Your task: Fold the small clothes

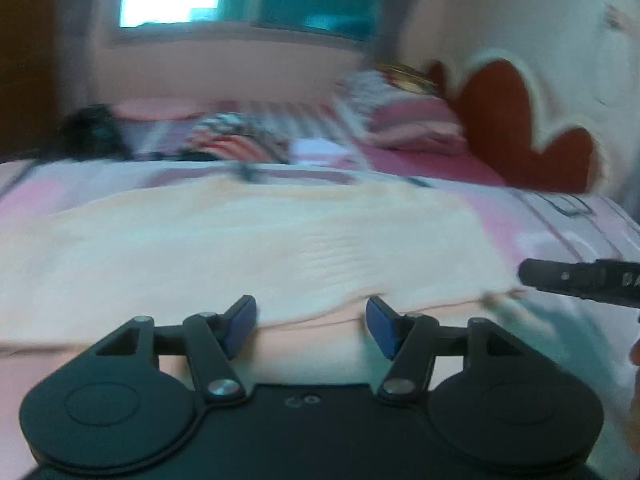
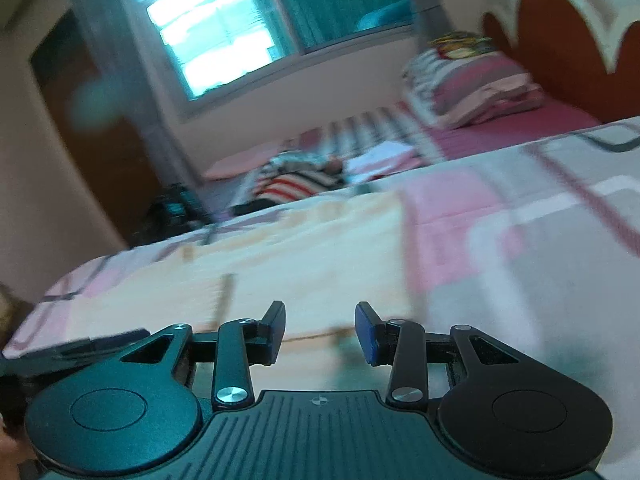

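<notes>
Left gripper [image 1: 311, 326]: jaws parted to a moderate gap, nothing between the blue pads [image 1: 239, 326], no grip. It sits just over the near hem of the peach cloth [image 1: 240, 240], which lies flat across the pink patterned bedspread [image 1: 560, 232]; can't tell if the tips touch the fabric.

Right gripper [image 2: 320, 332]: narrower gap, also empty, near the cloth's [image 2: 304, 256] near-right corner. Its finger pokes into the left wrist view at the right edge [image 1: 580, 280], beside that same corner.

Edges: cloth's right edge runs straight away from the right gripper, bare bedspread [image 2: 540, 260] beyond it. Far hem ends short of a heap of striped clothes [image 1: 240, 140]. Pillows [image 1: 408, 120] and red headboard [image 1: 520, 120] well behind, window [image 2: 224, 28] on the far wall.

Both views motion-blurred; cloth seams and the dark object [image 1: 92, 130] at the far left of the bed are unreadable. Cloth's near-left corner is cut off by the gripper body.
</notes>
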Motion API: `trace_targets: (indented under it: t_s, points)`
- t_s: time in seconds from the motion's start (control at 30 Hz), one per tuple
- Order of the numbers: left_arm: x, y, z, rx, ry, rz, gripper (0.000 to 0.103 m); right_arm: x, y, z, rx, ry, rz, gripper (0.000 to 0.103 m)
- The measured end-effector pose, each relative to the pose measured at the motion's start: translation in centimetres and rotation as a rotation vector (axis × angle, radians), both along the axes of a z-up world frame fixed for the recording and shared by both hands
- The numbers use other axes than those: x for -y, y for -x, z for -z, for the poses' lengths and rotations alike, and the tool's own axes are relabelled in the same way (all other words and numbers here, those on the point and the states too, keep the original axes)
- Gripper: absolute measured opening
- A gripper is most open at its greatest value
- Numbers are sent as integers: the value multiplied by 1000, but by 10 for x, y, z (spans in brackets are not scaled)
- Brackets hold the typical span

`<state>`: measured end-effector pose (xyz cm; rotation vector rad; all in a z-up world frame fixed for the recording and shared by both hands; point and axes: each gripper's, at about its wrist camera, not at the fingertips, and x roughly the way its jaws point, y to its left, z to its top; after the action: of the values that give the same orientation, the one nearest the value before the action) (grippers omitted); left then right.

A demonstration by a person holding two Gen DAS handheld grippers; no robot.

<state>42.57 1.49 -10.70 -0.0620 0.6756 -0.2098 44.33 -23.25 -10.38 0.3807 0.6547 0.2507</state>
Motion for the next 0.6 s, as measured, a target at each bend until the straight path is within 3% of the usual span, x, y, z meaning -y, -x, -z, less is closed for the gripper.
trace_targets:
  t_s: [0.2, 0.33, 0.47, 0.5, 0.57, 0.6]
  points:
    - [-82, 34, 1, -50, 35, -234, 51, -57, -28, 9, -33, -59, -96, 39]
    - [-111, 38, 1, -69, 22, -305, 52, -85, -49, 24, -102, -52, -134, 39]
    - [-124, 32, 6, -88, 43, -326, 54, -97, -55, 27, -95, -28, -136, 39]
    - [-124, 31, 6, -86, 48, -323, 55, -100, -56, 27, -94, -32, -141, 31]
    - [-127, 30, 4, -81, 76, -307, 57, -103, -62, 29, -94, -31, -169, 5]
    - [-127, 27, 5, -82, 96, -299, 61, -105, -64, 30, -94, -26, -182, 5]
